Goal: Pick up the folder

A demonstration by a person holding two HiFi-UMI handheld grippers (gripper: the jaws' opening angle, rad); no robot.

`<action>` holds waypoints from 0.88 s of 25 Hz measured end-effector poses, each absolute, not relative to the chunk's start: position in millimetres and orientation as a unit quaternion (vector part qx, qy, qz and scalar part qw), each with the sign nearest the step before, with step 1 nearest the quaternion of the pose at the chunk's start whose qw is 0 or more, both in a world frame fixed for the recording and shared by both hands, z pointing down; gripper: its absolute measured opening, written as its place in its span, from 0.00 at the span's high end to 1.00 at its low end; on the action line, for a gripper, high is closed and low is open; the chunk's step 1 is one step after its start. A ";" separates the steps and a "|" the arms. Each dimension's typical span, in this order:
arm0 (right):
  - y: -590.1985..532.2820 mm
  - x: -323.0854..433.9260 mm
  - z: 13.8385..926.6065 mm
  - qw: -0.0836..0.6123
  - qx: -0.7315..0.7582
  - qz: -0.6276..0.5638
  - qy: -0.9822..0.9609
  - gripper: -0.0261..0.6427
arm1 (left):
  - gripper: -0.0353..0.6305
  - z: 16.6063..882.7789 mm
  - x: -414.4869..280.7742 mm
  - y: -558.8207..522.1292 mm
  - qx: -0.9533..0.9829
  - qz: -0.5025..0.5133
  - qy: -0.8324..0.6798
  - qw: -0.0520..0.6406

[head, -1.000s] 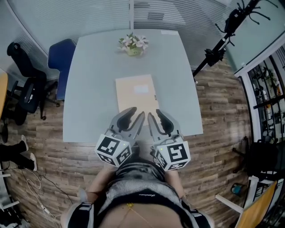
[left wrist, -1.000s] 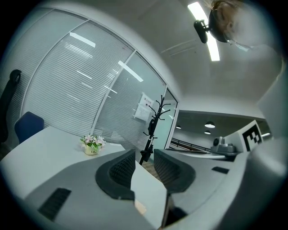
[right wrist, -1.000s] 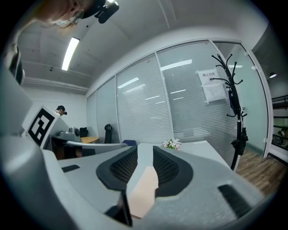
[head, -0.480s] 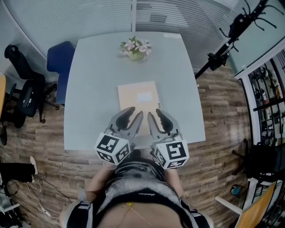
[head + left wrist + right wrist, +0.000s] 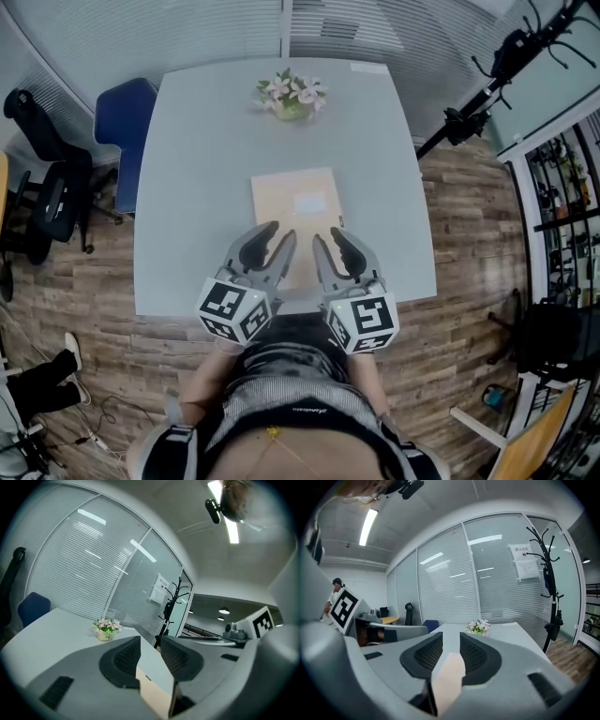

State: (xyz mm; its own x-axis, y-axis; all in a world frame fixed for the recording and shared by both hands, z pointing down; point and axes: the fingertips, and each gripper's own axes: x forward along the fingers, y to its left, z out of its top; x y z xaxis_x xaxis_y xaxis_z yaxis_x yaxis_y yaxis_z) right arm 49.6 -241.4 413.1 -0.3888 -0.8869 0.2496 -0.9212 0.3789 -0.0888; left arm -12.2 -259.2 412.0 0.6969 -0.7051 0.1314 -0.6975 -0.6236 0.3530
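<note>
The flat beige paper folder [image 5: 296,199] lies on the pale grey worktop [image 5: 197,187], towards its near edge; the left tongs [image 5: 281,234] and right tongs [image 5: 329,236] hover side by side over the folder's near end; both are released, jaws slightly parted, gripping nothing.

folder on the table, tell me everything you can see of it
The folder is a tan rectangle, like card or paper, with a pale label near its middle. It lies flat and closed on the grey table, long sides running away from the person. Its near end is covered in the head view by the left hand-held gripper and right hand-held gripper, jaws apart; whether they touch it is unclear.
</note>
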 end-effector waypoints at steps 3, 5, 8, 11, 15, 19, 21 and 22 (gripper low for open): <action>-245.1 52.1 417.0 0.083 0.544 0.110 -0.828 0.79 | 0.79 415.5 -14.2 -264.4 0.896 -0.008 -0.399 0.193; -248.2 53.6 420.1 0.085 0.540 0.113 -0.830 0.79 | 0.79 419.7 -15.8 -267.3 0.892 -0.006 -0.407 0.196; -255.5 53.9 423.9 0.091 0.531 0.116 -0.834 0.79 | 0.79 425.0 -18.4 -273.4 0.886 -0.003 -0.419 0.201; -263.9 54.8 428.3 0.098 0.525 0.118 -0.837 0.79 | 0.79 427.7 -18.4 -279.7 0.881 -0.001 -0.427 0.203; -274.9 56.1 440.8 0.110 0.521 0.126 -0.837 0.79 | 0.79 436.2 -18.0 -288.9 0.878 0.006 -0.431 0.207; -284.1 60.6 460.5 0.131 0.522 0.134 -0.832 0.79 | 0.78 454.4 -20.7 -296.6 0.872 0.021 -0.437 0.219; -288.2 65.0 473.9 0.143 0.523 0.142 -0.828 0.79 | 0.78 466.9 -23.2 -300.4 0.867 0.030 -0.441 0.228; -290.0 67.6 481.8 0.150 0.524 0.147 -0.825 0.79 | 0.78 474.2 -25.0 -302.0 0.864 0.035 -0.444 0.233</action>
State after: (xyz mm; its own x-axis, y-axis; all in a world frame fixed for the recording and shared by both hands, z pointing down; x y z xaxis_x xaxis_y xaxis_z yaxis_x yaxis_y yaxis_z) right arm 67.6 -290.0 481.8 -0.4055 -0.8208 0.4023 -0.9093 0.4072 -0.0858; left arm -25.0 -302.0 474.2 0.6027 -0.7517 0.2678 -0.7844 -0.4963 0.3720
